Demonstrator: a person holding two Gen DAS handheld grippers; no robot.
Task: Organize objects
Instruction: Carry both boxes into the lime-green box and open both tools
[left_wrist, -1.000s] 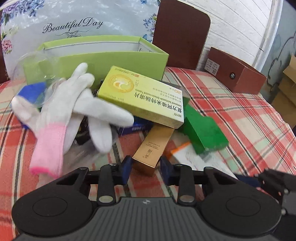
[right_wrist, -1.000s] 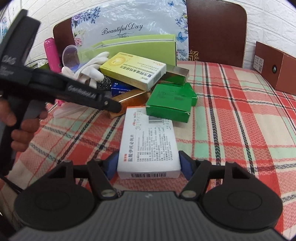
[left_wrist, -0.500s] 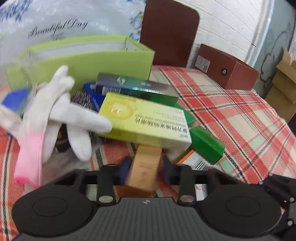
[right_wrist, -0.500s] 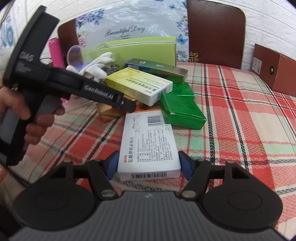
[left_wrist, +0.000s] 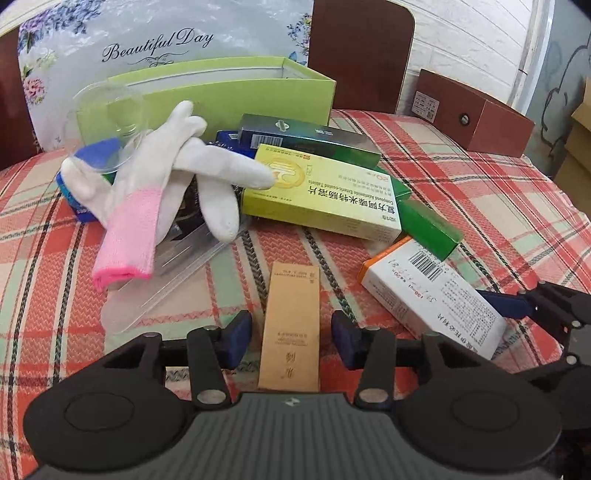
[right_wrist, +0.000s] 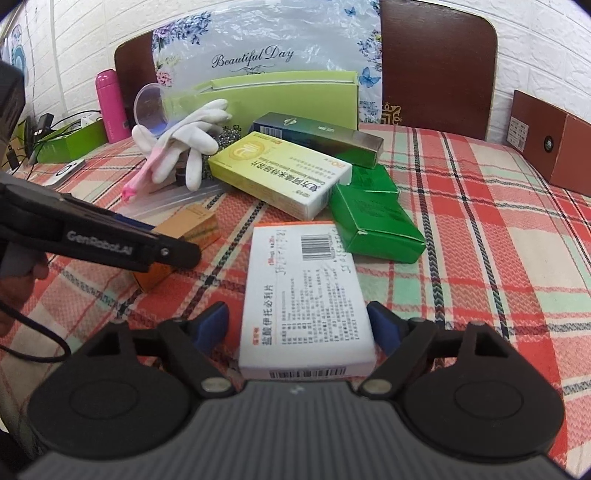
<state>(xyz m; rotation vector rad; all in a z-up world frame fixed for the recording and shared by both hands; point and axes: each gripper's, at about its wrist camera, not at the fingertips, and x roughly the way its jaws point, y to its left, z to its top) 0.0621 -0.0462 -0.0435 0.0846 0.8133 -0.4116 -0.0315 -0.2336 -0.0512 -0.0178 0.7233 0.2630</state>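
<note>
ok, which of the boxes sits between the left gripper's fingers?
The slim tan box, lying lengthwise between the open left gripper fingers, not clamped. The white box sits in the right gripper; the yellow box stays in the pile.

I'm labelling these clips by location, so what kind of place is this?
Probably a home dining area: a table under a plaid tablecloth, wooden chairs pushed against a white brick-pattern wall, and household clutter such as medicine boxes, a white glove and a pink flask.
</note>
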